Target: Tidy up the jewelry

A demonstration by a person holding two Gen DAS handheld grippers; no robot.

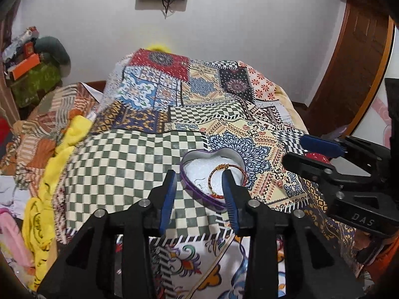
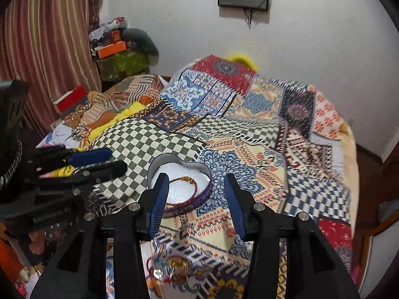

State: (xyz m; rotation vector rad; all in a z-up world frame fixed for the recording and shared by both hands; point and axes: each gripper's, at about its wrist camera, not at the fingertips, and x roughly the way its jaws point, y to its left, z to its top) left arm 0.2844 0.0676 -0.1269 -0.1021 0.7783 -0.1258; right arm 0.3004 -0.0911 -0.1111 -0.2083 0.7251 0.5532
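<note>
- On the bed (image 1: 139, 164), over the patchwork quilt, a heart-shaped tin (image 1: 212, 174) is sitting open with its white padding showing, and a red-and-gold bracelet (image 1: 225, 179) is lying flat inside it.
- Seen from the left wrist, the left claw (image 1: 199, 186) is hanging just short of the tin, its jaws standing partly apart with nothing between them; one blue pad is crossing in front of the bracelet without any visible squeeze on it.
- Seen from the right wrist, the right claw (image 2: 197, 189) is also standing partly open and holding nothing, with the tin (image 2: 179, 186) lying ahead and toward its left finger, and the bracelet (image 2: 187, 186) resting inside.
- Both claws are sitting about equally near the tin, the left claw (image 2: 94, 164) coming in from the tin's left side and the right claw (image 1: 309, 157) from its right; I cannot tell which is nearer.
- Being a closed loop, the bracelet is showing no real long axis; its knotted gold clasp is pointing away from the claws, toward the heart's notch.
- At the bottom of the right wrist view, another trinket (image 2: 174, 266) with a gold bead on a red cord is lying on the quilt below the right claw, blurred, and is probably the next piece needing a pick.
</note>
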